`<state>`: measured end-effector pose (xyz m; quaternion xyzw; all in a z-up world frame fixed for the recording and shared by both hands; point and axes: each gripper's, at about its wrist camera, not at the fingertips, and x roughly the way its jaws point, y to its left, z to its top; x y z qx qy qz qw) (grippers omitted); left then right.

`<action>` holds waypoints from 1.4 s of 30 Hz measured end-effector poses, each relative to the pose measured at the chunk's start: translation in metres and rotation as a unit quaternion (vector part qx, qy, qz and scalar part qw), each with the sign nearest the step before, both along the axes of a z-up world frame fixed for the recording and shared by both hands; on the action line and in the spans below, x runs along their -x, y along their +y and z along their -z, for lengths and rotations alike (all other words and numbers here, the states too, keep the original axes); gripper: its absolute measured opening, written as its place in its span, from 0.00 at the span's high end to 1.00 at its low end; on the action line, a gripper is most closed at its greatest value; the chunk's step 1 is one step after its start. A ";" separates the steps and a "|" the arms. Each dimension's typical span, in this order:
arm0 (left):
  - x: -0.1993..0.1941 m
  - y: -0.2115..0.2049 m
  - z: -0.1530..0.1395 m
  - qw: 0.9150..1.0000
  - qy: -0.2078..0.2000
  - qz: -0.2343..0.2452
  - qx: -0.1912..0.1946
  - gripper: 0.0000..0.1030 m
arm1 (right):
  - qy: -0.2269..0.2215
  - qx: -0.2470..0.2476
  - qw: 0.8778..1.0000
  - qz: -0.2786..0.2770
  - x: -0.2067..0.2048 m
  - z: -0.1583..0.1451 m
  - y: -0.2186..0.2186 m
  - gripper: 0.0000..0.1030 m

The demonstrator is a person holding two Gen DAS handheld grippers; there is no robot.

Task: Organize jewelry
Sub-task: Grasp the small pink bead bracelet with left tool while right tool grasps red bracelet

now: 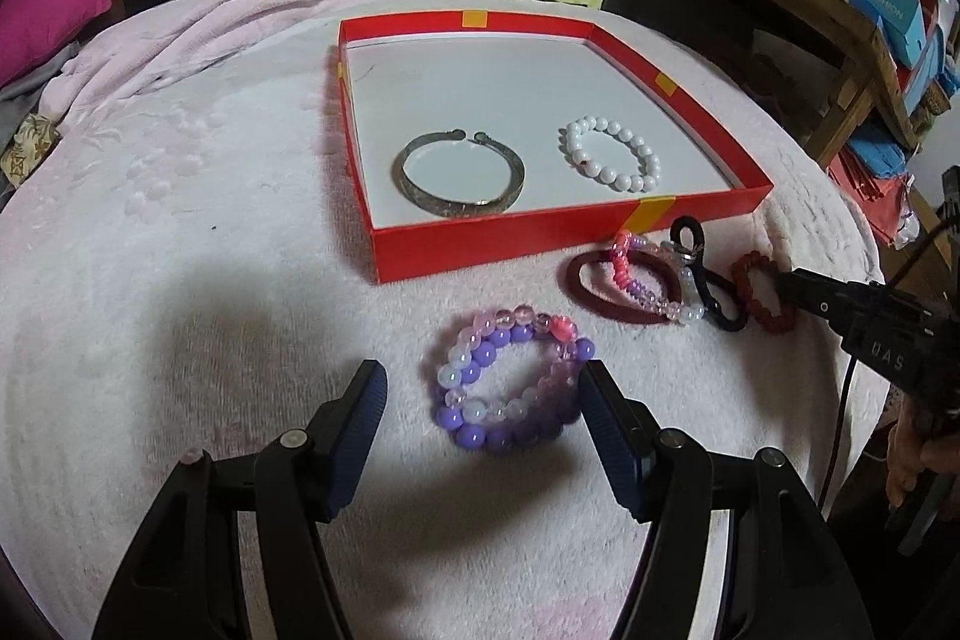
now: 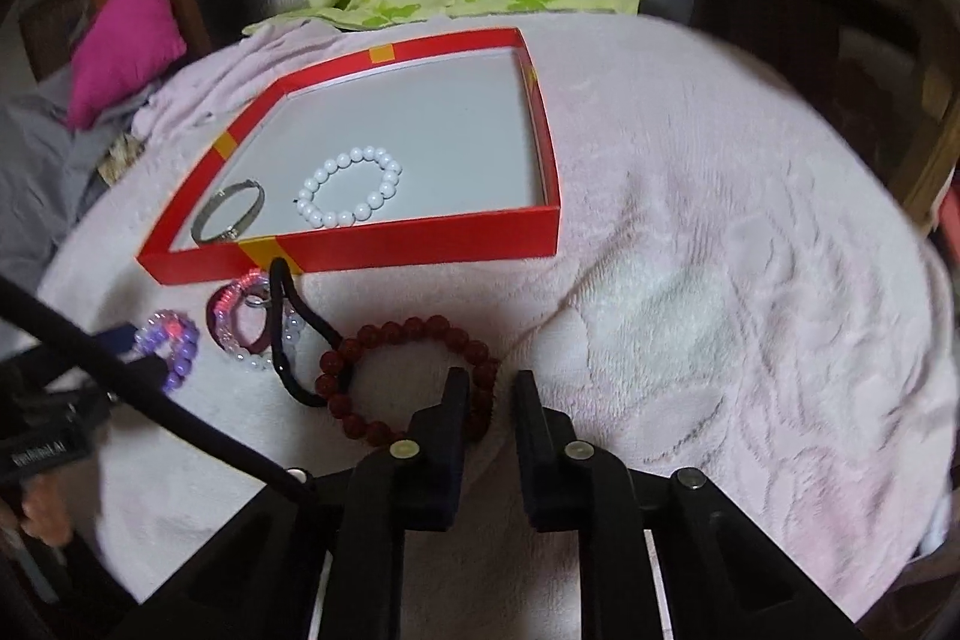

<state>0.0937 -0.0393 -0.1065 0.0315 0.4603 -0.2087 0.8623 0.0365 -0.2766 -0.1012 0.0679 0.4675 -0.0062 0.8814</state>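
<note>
I'm hovering the left gripper (image 1: 483, 391), jaws apart, around the purple bead bracelet (image 1: 510, 379) lying on the blanket (image 1: 180, 250) short of the red box (image 1: 510, 238). It looks light, loose and slippery; I'd pinch across one beaded side.

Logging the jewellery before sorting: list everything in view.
Fluffy pink blanket: one, pink, underneath.
Shallow red cardboard box: one, red, on blanket.
Silver metal bangle: one, silver, in box, left.
White bead bracelet: one, white, in box, right.
Purple-pink bead bracelet coil: one, purple-pink, between left gripper's fingers.
Tangle of hair ties and beaded bands: one, mixed, before box.
Dark red bead bracelet: one, red, at right gripper.
Left gripper: one, black, open.
Right gripper: one, black, narrowly open.
</note>
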 end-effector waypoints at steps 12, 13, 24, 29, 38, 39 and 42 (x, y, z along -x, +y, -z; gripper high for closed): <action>-0.007 -0.003 0.001 1.000 -0.009 -0.002 0.006 0.35 | -0.007 -0.043 0.999 0.026 -0.006 -0.002 -0.016 0.91; -0.008 -0.003 0.001 1.000 -0.011 -0.003 0.007 0.35 | -0.007 -0.050 0.998 0.027 -0.006 -0.002 -0.016 0.90; -0.009 0.003 -0.002 1.000 -0.028 -0.008 0.013 0.63 | -0.004 -0.042 0.999 0.000 -0.016 0.005 -0.007 0.73; -0.015 0.010 0.001 0.999 -0.018 -0.021 0.018 0.82 | -0.010 -0.022 1.000 -0.008 -0.014 0.005 -0.003 0.81; -0.016 0.018 -0.001 0.999 -0.020 -0.021 0.027 0.92 | -0.027 -0.054 0.998 0.008 -0.012 -0.002 -0.016 0.90; -0.015 0.020 -0.002 0.999 -0.021 -0.022 0.029 0.93 | -0.030 -0.056 0.998 0.009 -0.012 -0.004 -0.017 0.90; -0.014 0.024 -0.005 0.999 -0.025 -0.023 0.033 0.93 | -0.039 -0.068 0.997 0.013 -0.011 -0.008 -0.019 0.90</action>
